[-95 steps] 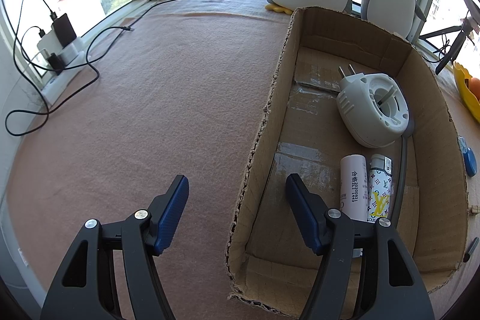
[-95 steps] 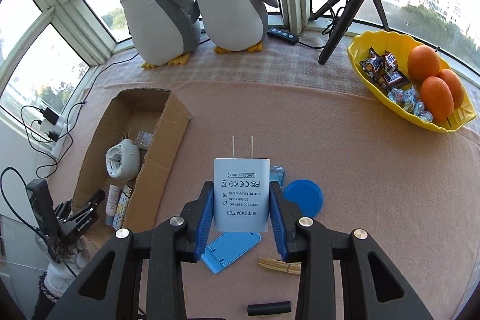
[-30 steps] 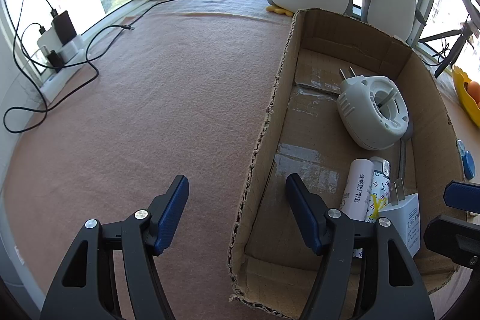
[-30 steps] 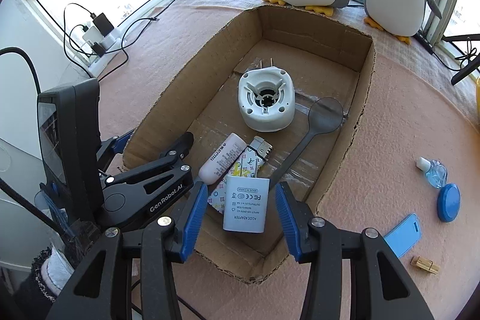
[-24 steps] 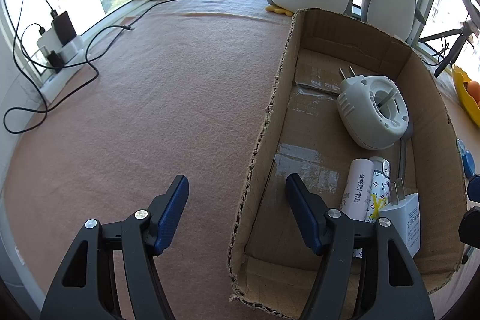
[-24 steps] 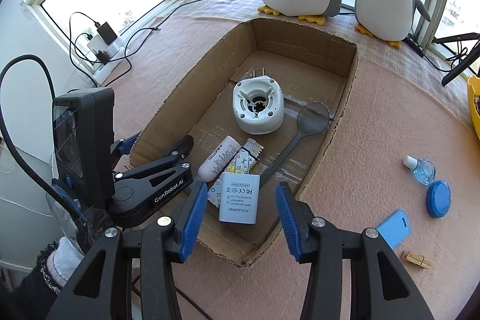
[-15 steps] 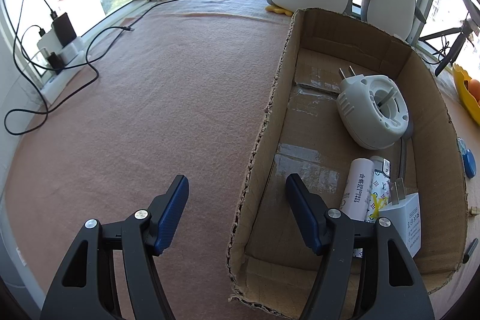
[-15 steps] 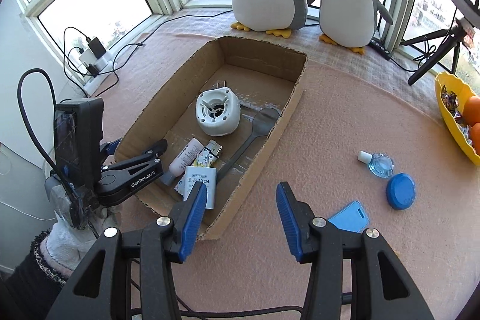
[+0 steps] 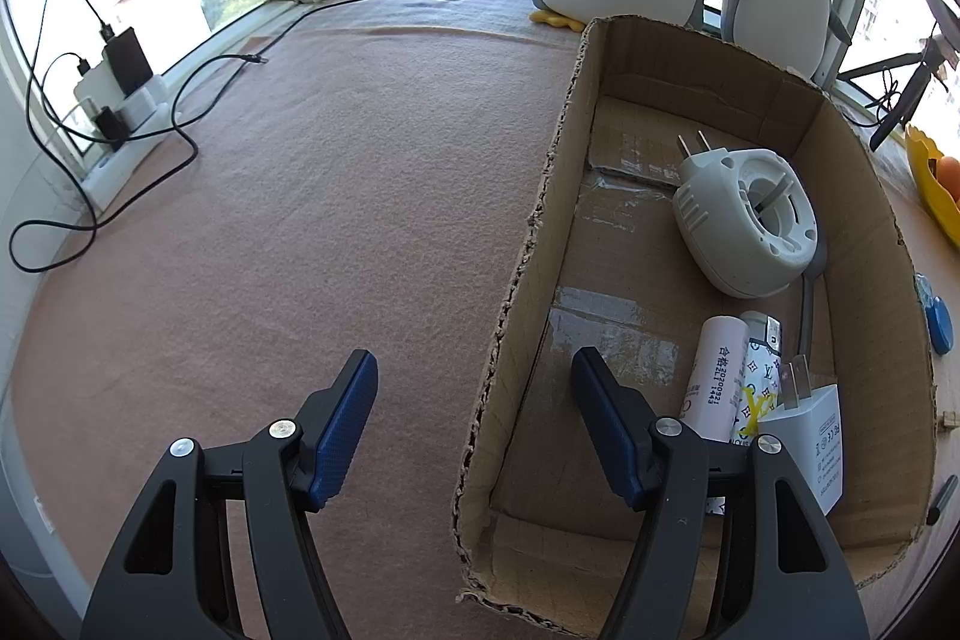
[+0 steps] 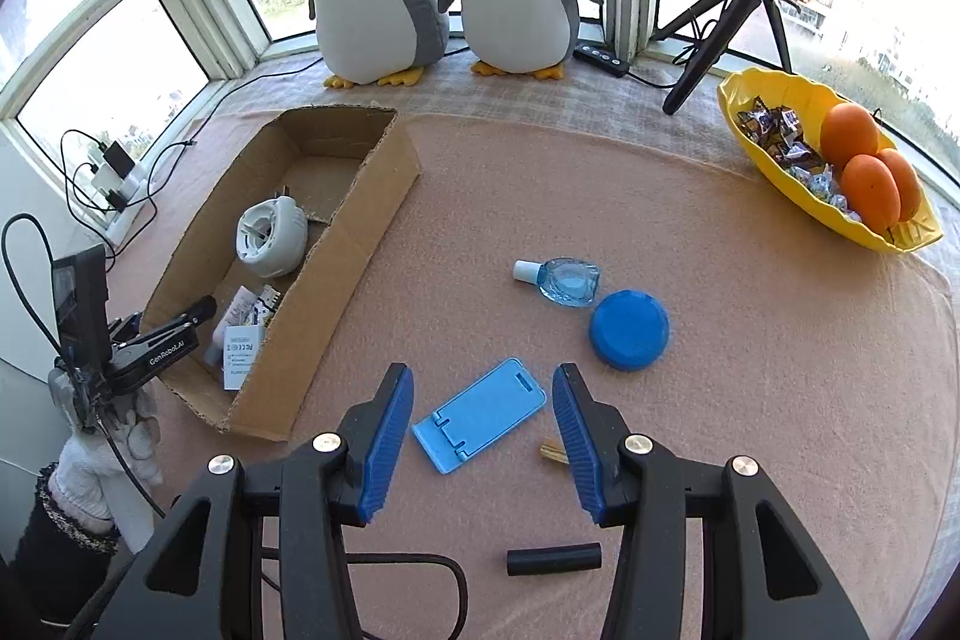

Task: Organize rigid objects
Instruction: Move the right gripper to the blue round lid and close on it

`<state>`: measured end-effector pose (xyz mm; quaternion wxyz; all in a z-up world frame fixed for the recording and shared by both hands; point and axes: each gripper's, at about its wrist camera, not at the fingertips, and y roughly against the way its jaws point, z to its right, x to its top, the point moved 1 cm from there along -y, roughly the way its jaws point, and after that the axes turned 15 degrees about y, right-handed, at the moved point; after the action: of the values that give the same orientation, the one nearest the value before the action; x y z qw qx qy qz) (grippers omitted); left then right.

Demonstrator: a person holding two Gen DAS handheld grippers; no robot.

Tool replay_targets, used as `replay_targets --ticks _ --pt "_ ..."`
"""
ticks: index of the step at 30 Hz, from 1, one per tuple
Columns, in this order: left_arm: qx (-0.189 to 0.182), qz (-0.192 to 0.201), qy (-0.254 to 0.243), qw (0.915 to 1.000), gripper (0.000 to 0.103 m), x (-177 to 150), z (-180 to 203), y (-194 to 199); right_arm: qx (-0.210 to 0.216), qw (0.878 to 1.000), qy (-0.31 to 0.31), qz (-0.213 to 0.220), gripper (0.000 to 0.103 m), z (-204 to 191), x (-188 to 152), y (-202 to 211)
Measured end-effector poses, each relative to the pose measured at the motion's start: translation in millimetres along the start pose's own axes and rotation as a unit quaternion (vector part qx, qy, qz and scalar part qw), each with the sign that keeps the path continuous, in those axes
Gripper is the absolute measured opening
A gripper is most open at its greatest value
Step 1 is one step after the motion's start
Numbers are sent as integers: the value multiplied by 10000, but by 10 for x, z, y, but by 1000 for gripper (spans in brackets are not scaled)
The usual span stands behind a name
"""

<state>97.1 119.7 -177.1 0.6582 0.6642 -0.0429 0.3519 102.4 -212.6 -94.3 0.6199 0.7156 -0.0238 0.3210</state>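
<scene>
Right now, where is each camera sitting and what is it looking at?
Left wrist: rides the left gripper, low beside the cardboard box, looking along it toward the penguins; only its own open fingers show.
Right wrist: rides the right gripper, higher up, looking down at the blue phone stand on the cloth; its open fingers show, and the gloved left hand with its gripper.
Both see: the box, the white charger inside, the penguins.
</scene>
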Motion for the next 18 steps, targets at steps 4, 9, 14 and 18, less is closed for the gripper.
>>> replay_targets --ticks 4,9,14,18 --pt "1 0 -6 10000 69 3 1 1 140 9996 -251 26 44 265 -105 -7" --pt "7 3 -7 10000 69 2 1 1 71 9997 -240 -41 45 455 -227 -103" --pt "5 2 -7 10000 69 1 0 3 42 9996 -258 -55 45 547 -255 -223" --pt "10 3 -9 10000 69 2 1 3 -203 9996 -95 -143 45 541 -212 -331"
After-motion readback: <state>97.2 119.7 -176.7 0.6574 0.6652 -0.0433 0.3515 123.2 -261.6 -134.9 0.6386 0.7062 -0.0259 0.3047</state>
